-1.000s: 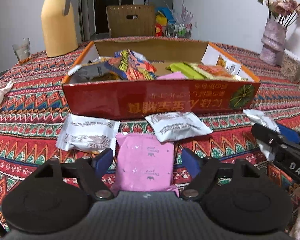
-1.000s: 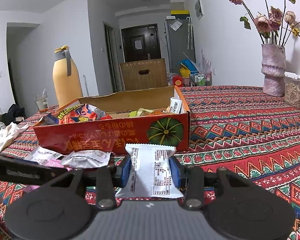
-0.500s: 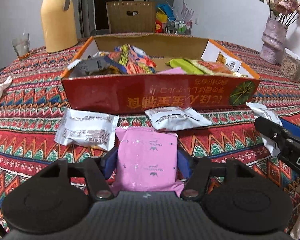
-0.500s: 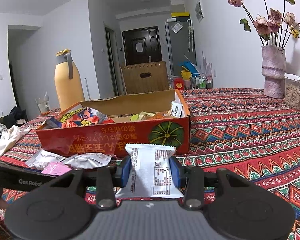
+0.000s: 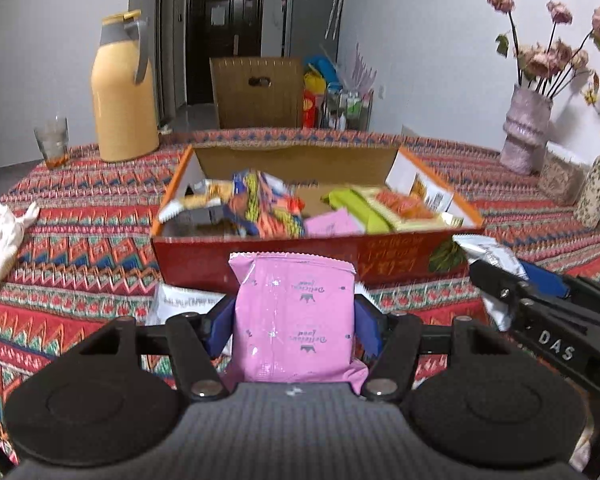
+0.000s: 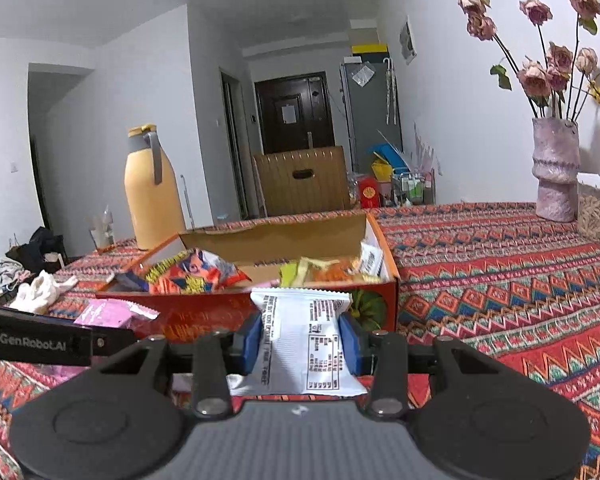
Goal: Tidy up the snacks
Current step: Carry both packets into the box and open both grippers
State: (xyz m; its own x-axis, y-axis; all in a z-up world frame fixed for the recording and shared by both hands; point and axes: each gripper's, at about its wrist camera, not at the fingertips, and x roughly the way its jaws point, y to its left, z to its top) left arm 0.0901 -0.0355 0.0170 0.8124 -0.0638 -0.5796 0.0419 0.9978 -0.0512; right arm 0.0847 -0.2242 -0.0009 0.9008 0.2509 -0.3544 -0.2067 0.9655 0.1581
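My left gripper (image 5: 294, 324) is shut on a pink snack packet (image 5: 296, 316), held up off the tablecloth in front of the red cardboard box (image 5: 196, 260). In the right wrist view my right gripper (image 6: 300, 344) is shut on a white snack packet (image 6: 302, 344), also lifted, just before the box's near wall (image 6: 204, 316). The box holds several colourful snack bags (image 5: 260, 208). The pink packet (image 6: 112, 314) and the left gripper's arm show at the left of the right wrist view. The white packet (image 5: 490, 256) shows at the right of the left wrist view.
A white packet (image 5: 184, 304) lies on the patterned tablecloth (image 5: 80, 240) below the left gripper. A yellow jug (image 5: 122, 92) and a glass (image 5: 54, 142) stand at the back left, a white cloth (image 5: 0, 240) at the left edge, flower vases (image 5: 526, 132) at the right.
My left gripper closed on the pink packet and lifted it off the cloth toward the box. The right gripper rose a little with the white packet.
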